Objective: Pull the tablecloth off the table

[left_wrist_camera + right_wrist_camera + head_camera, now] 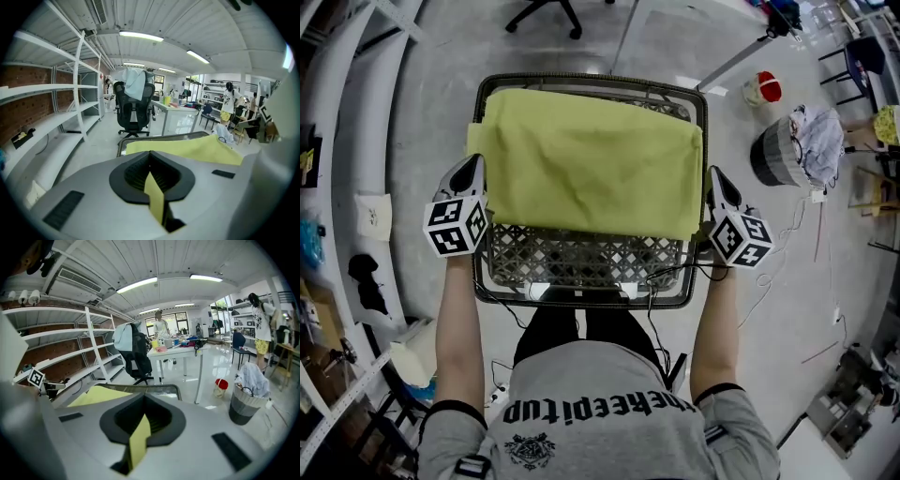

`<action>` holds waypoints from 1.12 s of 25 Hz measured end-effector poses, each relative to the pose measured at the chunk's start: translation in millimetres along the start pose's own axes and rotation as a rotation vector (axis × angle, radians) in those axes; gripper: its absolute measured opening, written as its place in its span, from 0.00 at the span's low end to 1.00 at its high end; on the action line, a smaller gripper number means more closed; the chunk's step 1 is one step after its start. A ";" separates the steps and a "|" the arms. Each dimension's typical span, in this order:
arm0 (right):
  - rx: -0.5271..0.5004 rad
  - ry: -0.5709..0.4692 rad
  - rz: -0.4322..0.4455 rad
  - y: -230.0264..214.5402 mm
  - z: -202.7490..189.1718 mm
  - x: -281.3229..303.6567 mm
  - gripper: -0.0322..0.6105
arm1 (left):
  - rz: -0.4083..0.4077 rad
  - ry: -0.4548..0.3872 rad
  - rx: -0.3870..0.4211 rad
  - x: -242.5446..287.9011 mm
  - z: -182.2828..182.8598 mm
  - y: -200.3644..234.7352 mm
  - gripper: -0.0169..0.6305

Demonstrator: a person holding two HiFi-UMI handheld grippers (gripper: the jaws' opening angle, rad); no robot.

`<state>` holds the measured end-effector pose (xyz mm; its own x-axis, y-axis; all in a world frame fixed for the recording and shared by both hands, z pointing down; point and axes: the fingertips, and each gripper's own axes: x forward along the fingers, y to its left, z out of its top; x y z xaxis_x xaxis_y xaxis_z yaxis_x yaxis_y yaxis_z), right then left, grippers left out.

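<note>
A yellow-green tablecloth (586, 164) covers most of a dark woven-top table (581, 258). My left gripper (472, 169) is at the cloth's left edge and my right gripper (713, 180) at its right edge. In the left gripper view the jaws are shut on a strip of the tablecloth (154, 197), with the rest of the cloth (197, 150) spread ahead. The right gripper view likewise shows a pinched strip of the tablecloth (138, 439) between shut jaws, and the cloth (96, 395) lies to the left on the table.
A black office chair (135, 108) stands beyond the table, white shelves (51, 89) to the left. A grey bin with cloth (792, 145) and a red-white bucket (763, 88) sit on the floor at right. Cables (661, 281) hang over the table's near edge.
</note>
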<state>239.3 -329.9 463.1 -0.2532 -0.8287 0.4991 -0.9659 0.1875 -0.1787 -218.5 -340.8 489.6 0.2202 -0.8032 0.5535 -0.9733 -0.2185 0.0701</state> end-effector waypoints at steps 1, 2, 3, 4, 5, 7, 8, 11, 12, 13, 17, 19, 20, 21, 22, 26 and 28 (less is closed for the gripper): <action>0.001 0.004 0.003 3.2 -4.3 -2.9 0.07 | -0.012 -0.004 -0.011 -4.2 -2.6 -1.5 0.05; -0.001 0.008 0.001 5.9 -8.5 -6.0 0.07 | -0.017 -0.010 -0.016 -8.3 -5.1 -2.4 0.05; -0.003 0.012 -0.002 8.0 -12.6 -9.4 0.07 | -0.018 -0.014 -0.012 -12.0 -7.8 -3.4 0.05; -0.002 0.015 -0.005 9.8 -16.6 -12.9 0.07 | -0.017 -0.015 -0.002 -15.2 -10.9 -4.7 0.05; 0.002 0.017 -0.006 11.3 -20.5 -16.4 0.07 | -0.017 -0.014 0.011 -18.2 -14.6 -6.2 0.05; 0.015 0.022 -0.008 13.9 -28.3 -23.4 0.07 | -0.018 -0.007 0.024 -24.1 -23.8 -8.8 0.05; 0.024 0.024 -0.009 14.8 -32.4 -26.9 0.07 | -0.019 -0.002 0.019 -26.9 -29.5 -9.5 0.05; 0.052 0.030 -0.014 16.7 -45.9 -37.0 0.07 | -0.017 0.026 -0.013 -34.0 -50.6 -10.5 0.05; 0.059 0.033 -0.013 17.8 -50.8 -39.8 0.07 | -0.014 0.037 -0.019 -36.2 -57.9 -10.5 0.05; 0.064 0.037 -0.012 19.4 -55.7 -42.1 0.07 | -0.011 0.046 -0.022 -38.0 -64.8 -10.5 0.05; 0.062 0.061 -0.013 27.0 -73.6 -48.4 0.07 | 0.004 0.068 -0.043 -43.6 -84.7 -10.6 0.05; 0.068 0.073 -0.013 30.9 -81.9 -50.3 0.07 | 0.017 0.075 -0.052 -45.9 -92.1 -9.2 0.05; 0.072 0.077 -0.014 32.3 -86.1 -50.9 0.07 | 0.026 0.078 -0.056 -46.7 -95.8 -8.0 0.05; 0.076 0.082 -0.016 33.5 -90.2 -51.4 0.07 | 0.037 0.080 -0.061 -47.5 -99.6 -6.2 0.05; 0.081 0.085 -0.018 34.3 -94.2 -51.8 0.07 | 0.052 0.079 -0.066 -48.4 -103.4 -3.9 0.05; 0.101 0.105 -0.025 35.5 -109.1 -53.3 0.07 | 0.110 0.083 -0.086 -50.5 -118.5 5.7 0.05; 0.106 0.118 -0.025 35.3 -115.7 -53.9 0.07 | 0.126 0.092 -0.103 -49.2 -126.1 9.2 0.05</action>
<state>212.4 -217.6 527.9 -0.2396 -0.7638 0.5993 -0.9624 0.1052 -0.2506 -246.5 -233.4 567.7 0.0939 -0.7654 0.6366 -0.9953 -0.0580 0.0771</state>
